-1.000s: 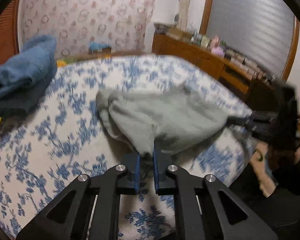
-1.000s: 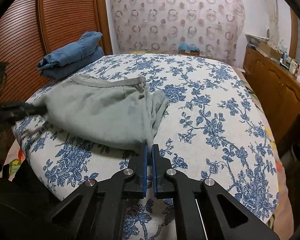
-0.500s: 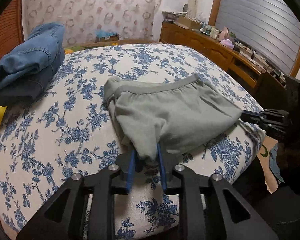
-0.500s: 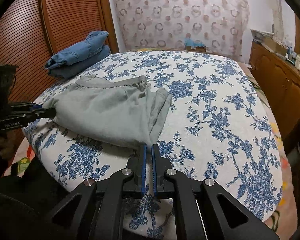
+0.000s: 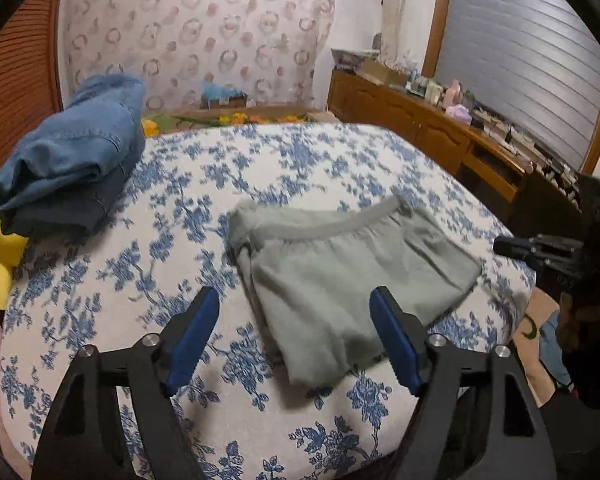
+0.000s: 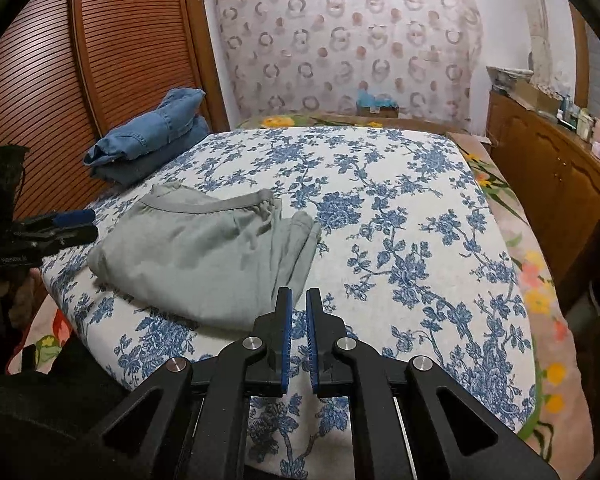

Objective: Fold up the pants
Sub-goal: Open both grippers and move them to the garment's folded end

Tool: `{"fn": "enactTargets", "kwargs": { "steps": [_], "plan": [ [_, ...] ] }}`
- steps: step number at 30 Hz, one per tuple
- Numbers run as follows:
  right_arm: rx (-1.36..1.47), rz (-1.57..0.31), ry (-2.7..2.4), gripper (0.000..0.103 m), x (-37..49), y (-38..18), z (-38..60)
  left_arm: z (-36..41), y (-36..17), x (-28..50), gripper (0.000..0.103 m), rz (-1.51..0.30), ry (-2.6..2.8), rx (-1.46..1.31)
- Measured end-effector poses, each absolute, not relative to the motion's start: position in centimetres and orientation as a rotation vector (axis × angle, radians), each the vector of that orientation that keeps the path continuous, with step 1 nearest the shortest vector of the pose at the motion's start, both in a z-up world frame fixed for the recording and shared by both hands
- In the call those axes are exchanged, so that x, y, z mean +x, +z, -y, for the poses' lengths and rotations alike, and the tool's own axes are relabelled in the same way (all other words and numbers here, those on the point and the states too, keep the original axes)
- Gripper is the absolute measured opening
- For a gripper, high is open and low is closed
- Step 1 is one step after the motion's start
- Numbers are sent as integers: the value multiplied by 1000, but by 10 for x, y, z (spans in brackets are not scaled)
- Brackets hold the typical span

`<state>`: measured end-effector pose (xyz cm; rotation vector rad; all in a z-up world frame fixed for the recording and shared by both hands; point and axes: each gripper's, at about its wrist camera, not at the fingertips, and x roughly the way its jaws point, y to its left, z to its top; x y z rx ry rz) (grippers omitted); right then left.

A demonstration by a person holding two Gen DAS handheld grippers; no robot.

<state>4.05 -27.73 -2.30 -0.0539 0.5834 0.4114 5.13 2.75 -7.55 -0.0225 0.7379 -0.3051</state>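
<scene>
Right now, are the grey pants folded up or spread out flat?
Folded. The grey pants lie as a small layered bundle on the flowery bed, with stacked edges showing at one side.

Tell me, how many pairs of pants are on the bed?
3, I think: the grey pants lie folded near the bed's front edge; blue jeans sit atop a darker folded pair by the wooden door. More could be hidden in that stack.

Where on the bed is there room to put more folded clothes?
The big free patch of the flowered bed cover lies right of the grey pants, toward the wooden cabinets. A smaller bare strip lies between the pants and the jeans pile. The near left corner is crowded.
</scene>
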Motion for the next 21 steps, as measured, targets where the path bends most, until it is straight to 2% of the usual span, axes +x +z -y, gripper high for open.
{"fn": "enactTargets", "kwargs": {
  "steps": [4,8,14,21],
  "plan": [
    [-66,-581,420,10,48,-23,268,-30,-74,59,79,-741,-273,-18],
    [-64,-574,417,32,57,-19,262,-32,-77,69,79,-752,-252,-14],
    [-82,-582,412,42,73,-22,252,-29,-84,80,79,-768,-242,-8],
    [-89,-628,402,45,92,-30,241,-28,-96,89,79,-795,-235,-2]
  ]
}}
